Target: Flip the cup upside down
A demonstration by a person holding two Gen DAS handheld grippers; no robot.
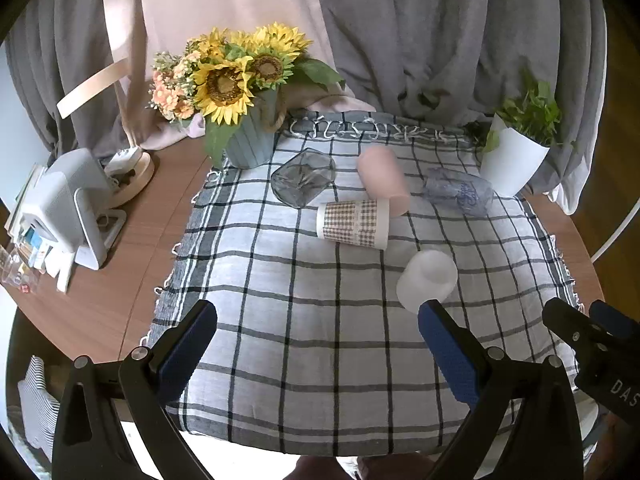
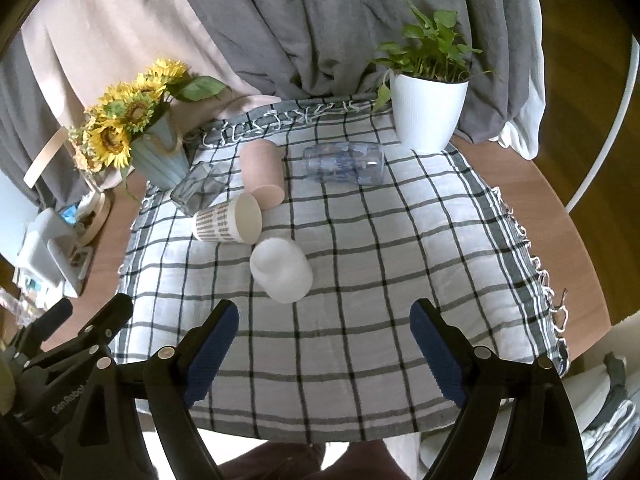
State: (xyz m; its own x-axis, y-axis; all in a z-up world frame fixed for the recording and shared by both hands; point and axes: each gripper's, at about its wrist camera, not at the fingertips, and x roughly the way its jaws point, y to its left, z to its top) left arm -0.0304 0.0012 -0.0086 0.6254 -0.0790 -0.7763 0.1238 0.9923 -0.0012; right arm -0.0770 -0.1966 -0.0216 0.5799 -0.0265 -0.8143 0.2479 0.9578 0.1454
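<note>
Five cups lie tipped on a checked cloth (image 1: 280, 280), the white cup (image 2: 282, 270) nearest; left gripper (image 1: 318, 320) and right gripper (image 2: 324, 320) hover with jaws apart, empty.

Your right gripper (image 1: 592, 332) is cut off at frame edge. Print on clear cup (image 2: 344, 166) beyond it: too blurry to read.

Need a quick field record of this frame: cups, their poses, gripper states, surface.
surface: checked cloth on a wooden table
cups: five, all lying on their sides
white cup: nearest the grippers
paper cup: checked print, touching the pink cup
grey glass: near the sunflower vase
clear cup: blue print, near the white plant pot
left gripper: jaws open, empty
right gripper: jaws open, empty
</note>
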